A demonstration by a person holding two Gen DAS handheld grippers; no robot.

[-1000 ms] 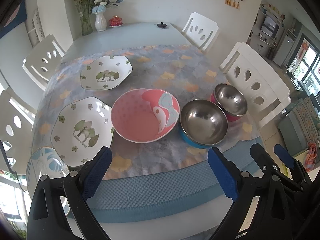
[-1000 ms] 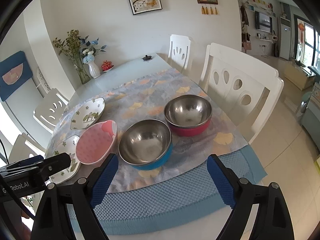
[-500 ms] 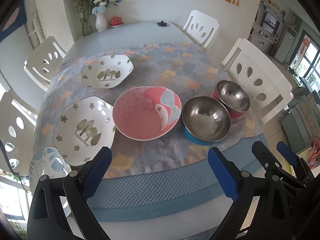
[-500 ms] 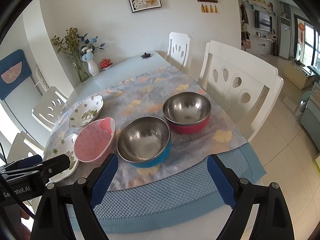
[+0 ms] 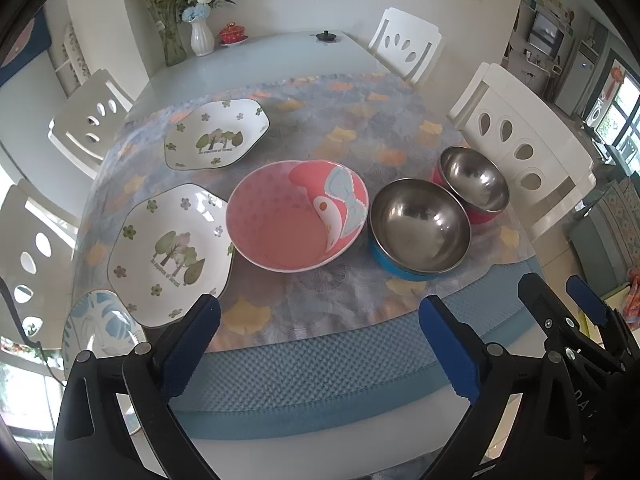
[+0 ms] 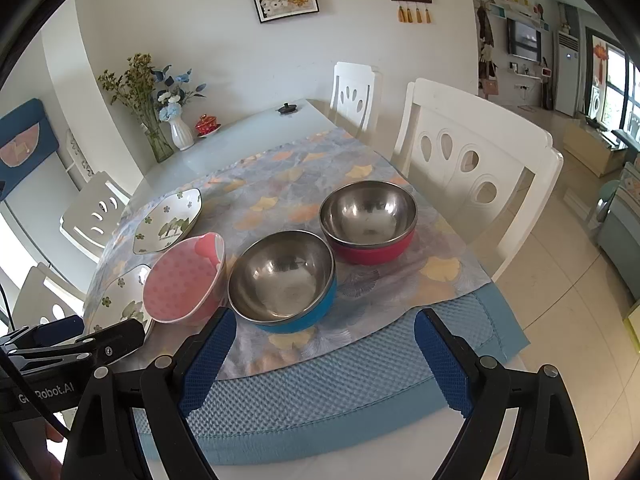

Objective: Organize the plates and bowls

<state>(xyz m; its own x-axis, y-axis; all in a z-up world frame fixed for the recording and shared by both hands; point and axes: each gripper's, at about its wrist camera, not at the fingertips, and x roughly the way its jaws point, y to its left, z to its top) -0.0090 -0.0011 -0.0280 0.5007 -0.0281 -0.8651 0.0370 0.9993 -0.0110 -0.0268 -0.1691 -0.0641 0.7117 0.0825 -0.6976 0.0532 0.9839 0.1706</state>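
A pink bowl (image 5: pixel 296 216) (image 6: pixel 184 284) sits mid-table, with a steel bowl with a blue outside (image 5: pixel 418 228) (image 6: pixel 282 280) to its right and a steel bowl with a red outside (image 5: pixel 474 182) (image 6: pixel 368 220) beyond that. Two white tree-print plates (image 5: pixel 172 252) (image 5: pixel 218 134) lie to the left, and a blue leaf-print plate (image 5: pixel 100 328) sits at the near left edge. My left gripper (image 5: pixel 320 320) hangs open over the table's near edge, nothing between its fingers. My right gripper (image 6: pixel 324 332) is also open and empty, just in front of the blue-sided bowl.
A patterned cloth (image 5: pixel 360 120) and a blue mat (image 5: pixel 320 368) cover the near table. White chairs (image 6: pixel 476 168) (image 5: pixel 88 120) stand on both sides. Vases with flowers (image 5: pixel 200 36), a red dish (image 5: pixel 232 34) and a small black lid (image 5: pixel 326 36) stand at the far end.
The left wrist view has tilted slightly, so the dishes sit a bit lower in frame. Nothing on the table moved and both grippers stay open.
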